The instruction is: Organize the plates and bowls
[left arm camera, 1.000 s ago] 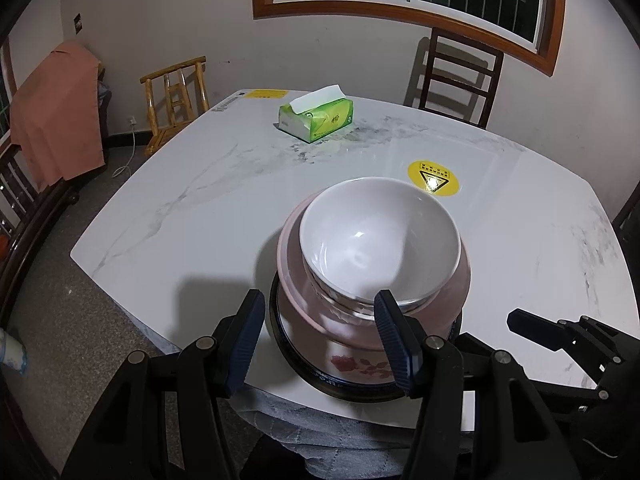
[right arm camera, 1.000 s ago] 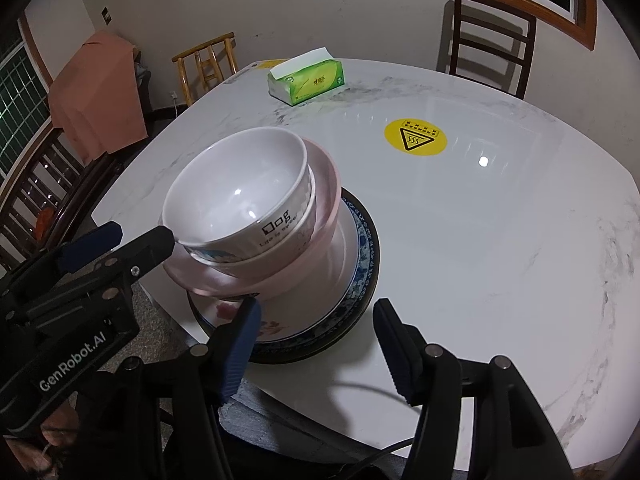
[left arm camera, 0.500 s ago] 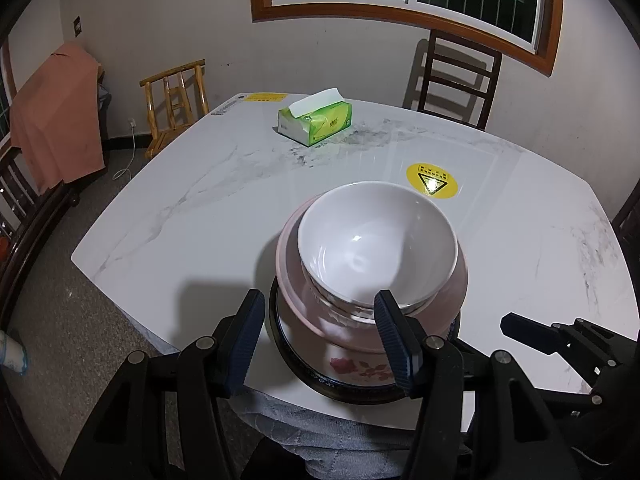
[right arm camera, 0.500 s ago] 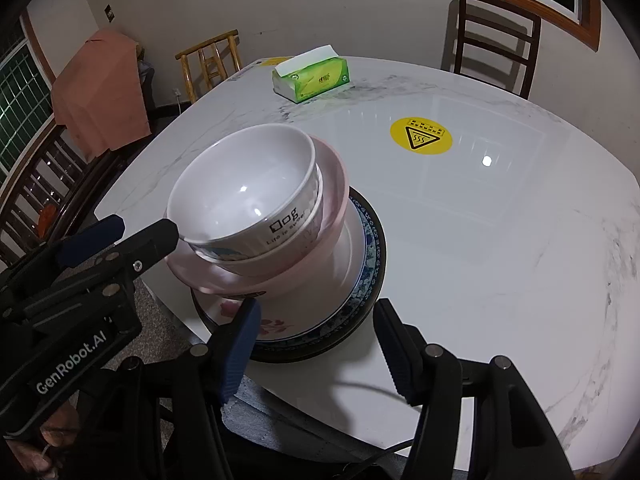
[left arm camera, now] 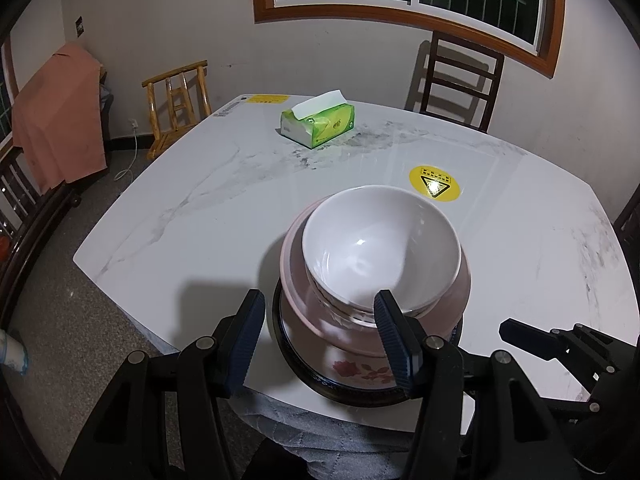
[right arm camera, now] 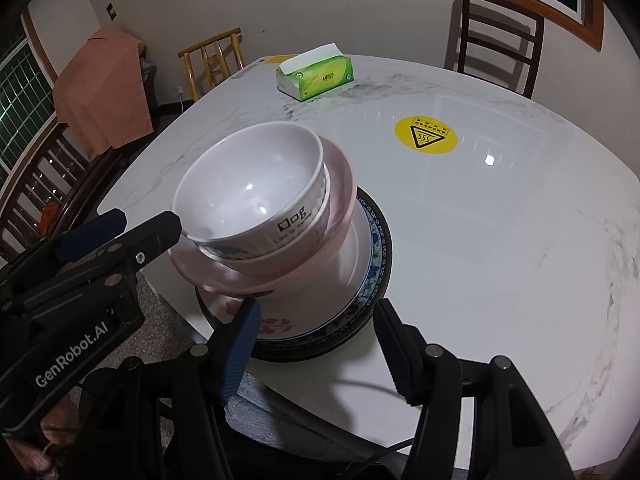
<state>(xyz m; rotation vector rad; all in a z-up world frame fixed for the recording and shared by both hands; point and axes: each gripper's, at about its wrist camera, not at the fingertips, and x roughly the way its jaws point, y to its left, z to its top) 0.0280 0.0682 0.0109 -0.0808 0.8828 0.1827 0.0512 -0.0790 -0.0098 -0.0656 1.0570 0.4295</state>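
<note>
A stack stands near the table's front edge: a white bowl nested in another white bowl, in a pink bowl, on a flowered plate with a dark blue rim. My left gripper is open and empty just in front of the stack; it also shows in the right wrist view. My right gripper is open and empty at the plate's near rim; its fingers show at the right of the left wrist view.
The white marble table carries a green tissue box at the back and a yellow warning sticker. Chairs stand around. A pink cloth hangs at left.
Both grippers have drawn back a little from the stack, which looks slightly farther away. The stack has not moved. Both jaws stay open.
</note>
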